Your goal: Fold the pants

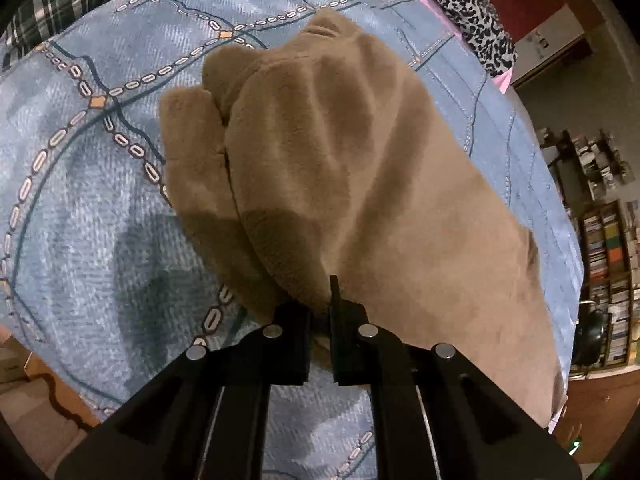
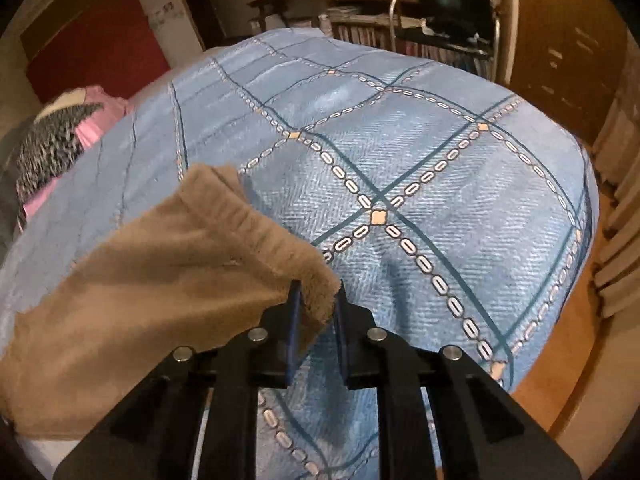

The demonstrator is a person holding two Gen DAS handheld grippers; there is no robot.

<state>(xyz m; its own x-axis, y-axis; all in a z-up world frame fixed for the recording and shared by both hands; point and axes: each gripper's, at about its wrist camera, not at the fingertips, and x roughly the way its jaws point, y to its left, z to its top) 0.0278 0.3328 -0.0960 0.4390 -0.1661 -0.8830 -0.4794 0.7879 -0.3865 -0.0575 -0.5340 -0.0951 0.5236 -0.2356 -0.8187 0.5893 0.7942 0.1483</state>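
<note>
The tan fleece pants [image 1: 340, 184] lie on a bed with a blue patterned bedspread [image 1: 80, 184]. In the left wrist view my left gripper [image 1: 320, 300] is shut on a near edge of the pants, and the cloth rises in folds away from the jaws. In the right wrist view my right gripper [image 2: 316, 304] is shut on a corner of the pants [image 2: 160, 280] by the ribbed waistband, and the cloth hangs off to the left above the bedspread [image 2: 440, 200].
A leopard-print and pink cloth [image 1: 468, 4] lies at the far side of the bed, also seen in the right wrist view [image 2: 56, 136]. Bookshelves [image 1: 608, 280] and a chair [image 2: 444, 12] stand beyond the bed. A plaid cloth [image 1: 60, 0] lies at upper left.
</note>
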